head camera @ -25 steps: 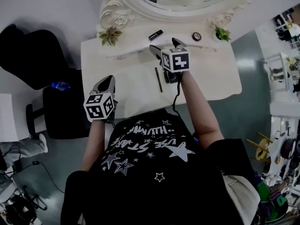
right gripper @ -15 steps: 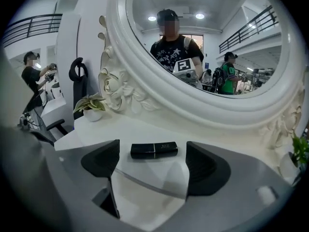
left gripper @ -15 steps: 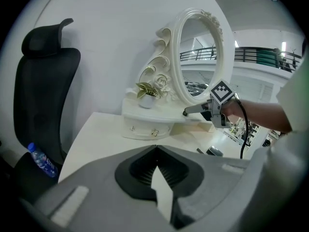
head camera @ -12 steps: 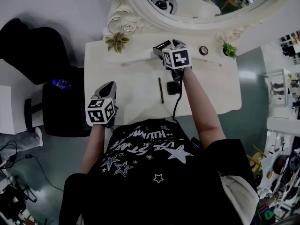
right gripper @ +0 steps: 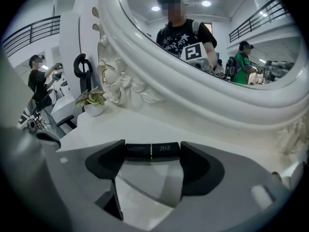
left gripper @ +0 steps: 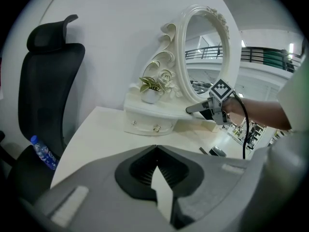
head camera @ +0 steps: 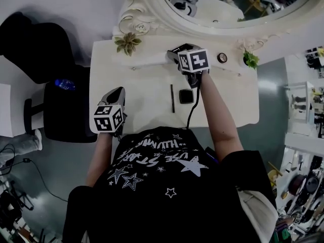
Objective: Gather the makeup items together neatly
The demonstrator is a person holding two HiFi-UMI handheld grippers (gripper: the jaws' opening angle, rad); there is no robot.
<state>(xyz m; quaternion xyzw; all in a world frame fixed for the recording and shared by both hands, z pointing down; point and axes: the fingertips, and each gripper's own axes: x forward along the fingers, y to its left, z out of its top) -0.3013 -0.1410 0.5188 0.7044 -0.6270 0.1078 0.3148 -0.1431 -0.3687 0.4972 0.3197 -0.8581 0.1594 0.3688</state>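
Note:
A black lipstick tube [right gripper: 152, 151] lies crosswise on the white shelf [right gripper: 145, 129] at the mirror's foot. My right gripper [right gripper: 152, 154] has just been closing around it, and each end of the tube now meets a pad. In the head view the right gripper [head camera: 175, 52] reaches over that shelf and hides the tube. A thin dark pencil [head camera: 172, 98] and a black square compact [head camera: 186, 96] lie on the dresser top behind it. A small round pot [head camera: 221, 57] sits on the shelf to the right. My left gripper [head camera: 117, 92] hovers at the dresser's front left edge, shut and empty.
An ornate white oval mirror [head camera: 228, 19] rises behind the shelf. Small potted plants stand at the shelf's left end [head camera: 127, 43] and right end [head camera: 250, 61]. A black office chair [head camera: 66, 110] with a water bottle [head camera: 63, 84] on its seat stands left of the dresser [head camera: 136, 95].
My right gripper has moved away from me onto the shelf, uncovering the square compact. Its jaws have narrowed around the lipstick tube. The left gripper has stayed put.

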